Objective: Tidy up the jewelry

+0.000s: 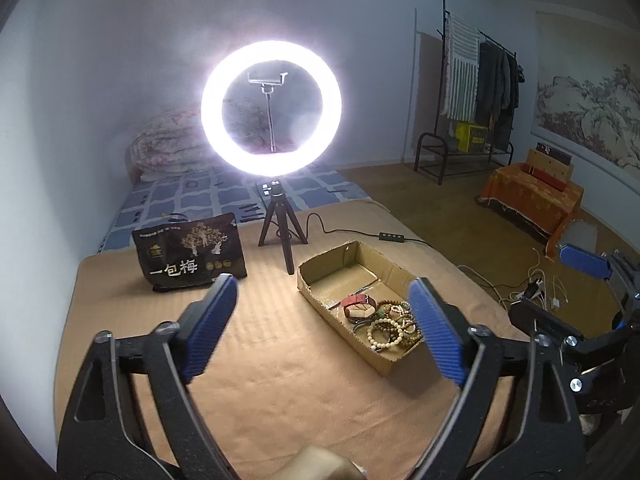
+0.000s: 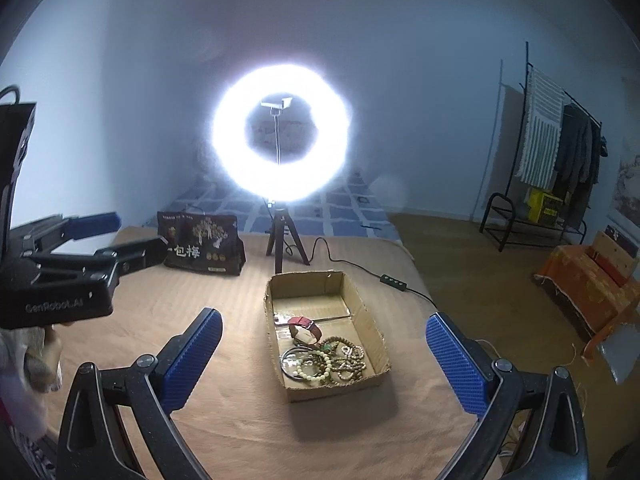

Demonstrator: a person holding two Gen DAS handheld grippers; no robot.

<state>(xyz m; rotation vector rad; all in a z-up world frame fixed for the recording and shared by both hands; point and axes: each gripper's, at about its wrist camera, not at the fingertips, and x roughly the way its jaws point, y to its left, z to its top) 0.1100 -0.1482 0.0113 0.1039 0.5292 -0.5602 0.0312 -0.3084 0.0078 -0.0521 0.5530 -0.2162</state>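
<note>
A shallow cardboard box (image 1: 320, 276) (image 2: 276, 292) lies on the tan blanket. In its near end lie a red-strapped watch (image 1: 357, 301) (image 2: 306, 325), several bead bracelets (image 1: 394, 322) (image 2: 340, 360) and a dark bangle (image 2: 289, 360). My left gripper (image 1: 320, 328) is open and empty, held above the blanket just left of the box; it also shows at the left of the right wrist view (image 2: 132, 236). My right gripper (image 2: 324, 360) is open and empty, hovering over the box's near end; it also shows at the right of the left wrist view (image 1: 560, 284).
A lit ring light on a small tripod (image 1: 276, 224) (image 2: 280, 240) stands behind the box, its cable and switch (image 1: 392, 236) trailing right. A black snack bag (image 1: 192, 256) (image 2: 204, 248) stands at the back left. The bed edge drops to the floor on the right.
</note>
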